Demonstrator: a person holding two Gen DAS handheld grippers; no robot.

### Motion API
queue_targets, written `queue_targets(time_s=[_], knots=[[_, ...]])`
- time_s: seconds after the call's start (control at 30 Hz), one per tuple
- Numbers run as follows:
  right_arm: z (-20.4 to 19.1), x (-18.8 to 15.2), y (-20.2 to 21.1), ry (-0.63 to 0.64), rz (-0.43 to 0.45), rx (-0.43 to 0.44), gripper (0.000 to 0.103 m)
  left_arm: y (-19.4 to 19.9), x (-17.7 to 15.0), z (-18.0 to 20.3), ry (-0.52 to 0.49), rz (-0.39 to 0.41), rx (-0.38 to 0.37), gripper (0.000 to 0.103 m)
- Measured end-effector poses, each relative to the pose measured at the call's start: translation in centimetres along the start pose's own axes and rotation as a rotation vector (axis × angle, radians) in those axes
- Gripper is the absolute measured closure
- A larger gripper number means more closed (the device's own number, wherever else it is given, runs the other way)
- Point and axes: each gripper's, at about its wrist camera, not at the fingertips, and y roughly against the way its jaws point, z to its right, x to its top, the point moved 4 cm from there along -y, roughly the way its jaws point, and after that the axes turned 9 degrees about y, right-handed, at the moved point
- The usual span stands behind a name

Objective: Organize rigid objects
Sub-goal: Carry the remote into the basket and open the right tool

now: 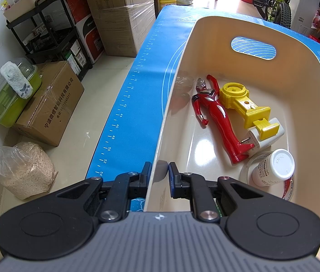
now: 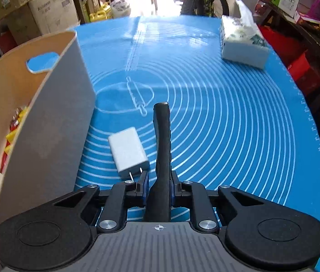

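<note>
Covering most of the table, the blue mat (image 2: 216, 117) carries the beige bin (image 1: 205, 45), which sits toward nine o'clock in the right wrist view. The left gripper (image 1: 157, 170) straddles the bin's near wall, one finger outside and one inside, closed onto the rim so the bin looks steadied. Inside, toward one o'clock from that gripper, lie a red figure (image 1: 216, 113), a yellow toy (image 1: 243, 104), a white charger under it, a tape roll (image 1: 246, 170) and a white-capped bottle (image 1: 273, 167) standing in the roll. At one o'clock on the mat sits a tissue pack (image 2: 243, 43). The right gripper (image 2: 159, 185) is clamped on a black handle (image 2: 162, 140) that points to twelve o'clock, apparently lifted off the mat. Just beside it, at eleven o'clock, a white plug adapter (image 2: 129, 151) lies flat near the bin's outer wall.

Likely risks: the long handle could pivot in the narrow pinch, strike the bin rim on the way over, or clip the adapter. Dropped carelessly, it could topple the bottle.
</note>
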Motion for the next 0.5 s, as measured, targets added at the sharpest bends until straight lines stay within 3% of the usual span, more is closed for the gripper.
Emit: queue_targets(time_s=[0.5], knots=[[-1.7,3.3,7.6,0.043,0.251,0.035,0.076,0.0,0.0,-0.1,-0.001,0.000,0.001,0.084]])
